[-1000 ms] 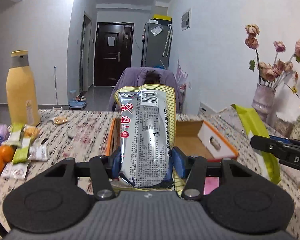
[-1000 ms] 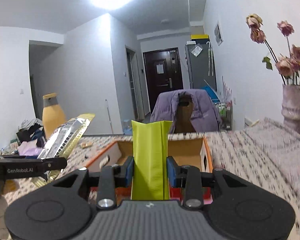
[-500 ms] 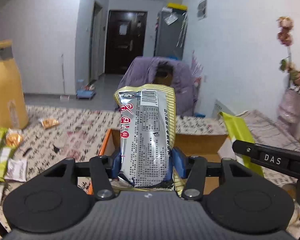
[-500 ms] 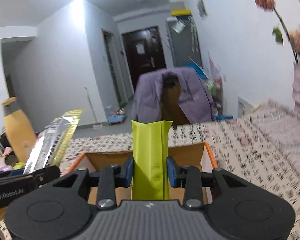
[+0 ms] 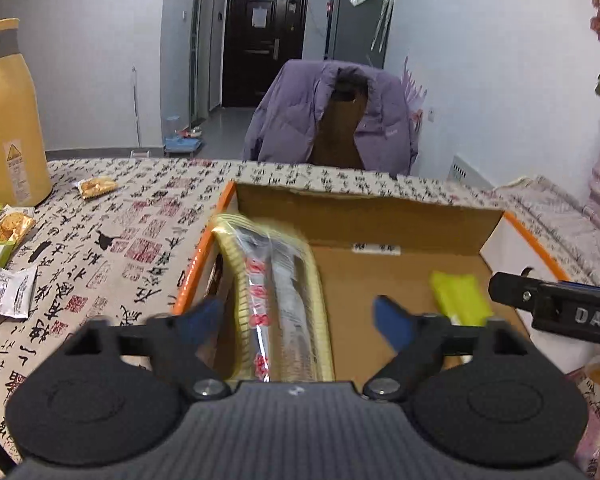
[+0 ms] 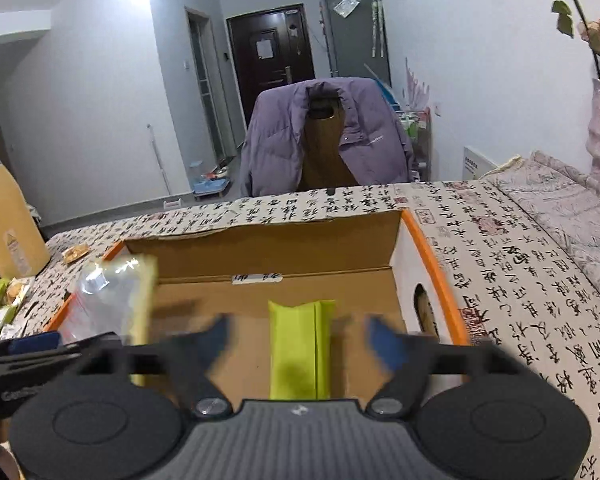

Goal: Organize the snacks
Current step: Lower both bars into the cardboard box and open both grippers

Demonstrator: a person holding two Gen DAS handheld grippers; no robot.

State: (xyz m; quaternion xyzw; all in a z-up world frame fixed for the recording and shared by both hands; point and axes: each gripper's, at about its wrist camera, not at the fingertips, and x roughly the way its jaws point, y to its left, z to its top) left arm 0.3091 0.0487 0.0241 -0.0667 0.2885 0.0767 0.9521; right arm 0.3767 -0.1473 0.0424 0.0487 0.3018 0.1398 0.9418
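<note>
Now both grippers hang over the open brown cardboard box with orange edges (image 5: pixel 400 220), which sits on the table covered in a cloth printed with black and red calligraphy (image 5: pixel 112 248). The left gripper (image 5: pixel 296 316) has just been opening its jaws, and its blue pads (image 5: pixel 202 314) stand wide apart, clear of the long silver and yellow striped snack packet (image 5: pixel 276 296) that lies blurred between them along the box's left side. The right gripper (image 6: pixel 296 336) has likewise just been opening, its blue pads (image 6: pixel 384 340) spread well away from the flat lime-green snack pouch (image 6: pixel 300 356), which rests on the box floor nearer the right wall. Left of the box, several small loose snack packets (image 5: pixel 10 292) lie on the cloth near a tall yellow bottle with a grey collar (image 5: pixel 8 120). Beyond the table stands a chair draped with a purple padded jacket (image 6: pixel 324 140).
</note>
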